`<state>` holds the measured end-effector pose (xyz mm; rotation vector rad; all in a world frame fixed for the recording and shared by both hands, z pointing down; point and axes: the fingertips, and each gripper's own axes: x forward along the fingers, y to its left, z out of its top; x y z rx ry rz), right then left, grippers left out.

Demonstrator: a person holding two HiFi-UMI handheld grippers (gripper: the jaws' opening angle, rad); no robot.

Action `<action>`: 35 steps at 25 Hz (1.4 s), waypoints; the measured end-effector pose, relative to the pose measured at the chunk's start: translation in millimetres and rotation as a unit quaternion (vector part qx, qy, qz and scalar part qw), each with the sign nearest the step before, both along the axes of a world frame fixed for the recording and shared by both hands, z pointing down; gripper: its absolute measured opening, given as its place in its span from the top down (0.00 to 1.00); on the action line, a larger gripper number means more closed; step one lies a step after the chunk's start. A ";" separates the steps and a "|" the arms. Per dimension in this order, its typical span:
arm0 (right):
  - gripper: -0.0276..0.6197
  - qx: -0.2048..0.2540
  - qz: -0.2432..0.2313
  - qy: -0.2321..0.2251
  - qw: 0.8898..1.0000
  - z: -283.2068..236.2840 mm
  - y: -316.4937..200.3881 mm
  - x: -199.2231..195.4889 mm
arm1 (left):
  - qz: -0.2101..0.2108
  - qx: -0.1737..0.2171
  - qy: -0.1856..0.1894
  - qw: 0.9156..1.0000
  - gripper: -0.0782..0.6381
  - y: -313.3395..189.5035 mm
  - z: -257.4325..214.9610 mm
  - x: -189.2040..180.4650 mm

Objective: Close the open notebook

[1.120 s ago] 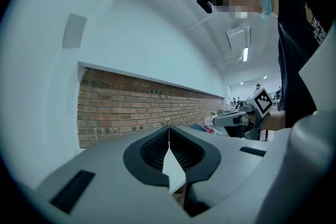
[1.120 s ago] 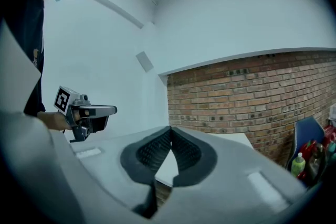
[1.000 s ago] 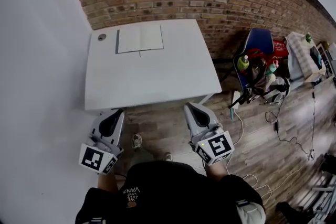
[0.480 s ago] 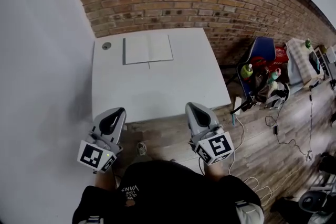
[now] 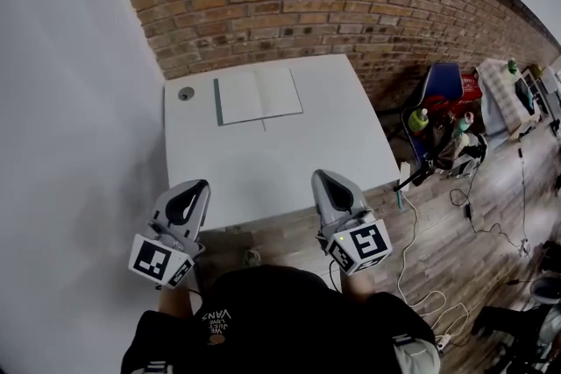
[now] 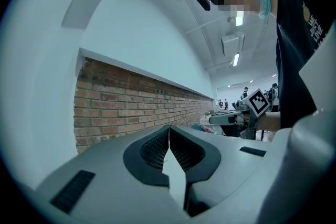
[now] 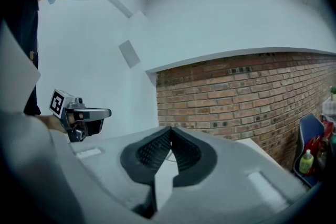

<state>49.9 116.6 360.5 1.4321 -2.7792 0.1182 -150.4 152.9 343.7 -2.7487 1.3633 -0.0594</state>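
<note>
Approach step | left gripper (image 5: 195, 186) and right gripper (image 5: 318, 176) closed, empty | next I reach notebook (image 5: 259, 95), lift one cover over.

rough brick wall (image 5: 307, 4), smooth matt table (image 5: 280, 175), perhaps laminate

1 head camera, 2 gripper cameras
Head view looks steeply down from above at the surface (image 5: 263, 171) and brick wall (image 5: 289, 4); both gripper views sit close behind their fingers (image 6: 155, 149), facing level toward that wall.
</note>
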 end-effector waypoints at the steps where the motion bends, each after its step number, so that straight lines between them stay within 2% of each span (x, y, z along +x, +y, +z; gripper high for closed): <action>1: 0.96 0.000 0.003 0.000 1.000 0.0 -1.7 -4.2 | 0.003 0.000 0.000 1.000 0.88 -3.0 0.2 -4.8; 9: 0.96 -0.010 0.023 0.009 1.000 4.8 -8.7 -21.4 | 0.014 -0.011 0.017 1.000 0.88 -17.2 8.7 -29.4; 17: 0.96 -0.012 0.024 0.013 1.000 10.2 -35.9 -14.9 | 0.020 -0.020 0.021 0.999 0.88 -41.2 17.8 -20.1; 26: 0.96 -0.010 -0.007 0.008 1.000 10.9 -101.5 -18.5 | -0.018 -0.014 0.018 1.000 0.88 -89.5 12.9 -21.8; 35: 0.96 -0.010 -0.012 0.013 1.000 16.2 -175.4 -13.5 | -0.051 -0.018 0.019 0.998 0.88 -148.9 18.4 -24.4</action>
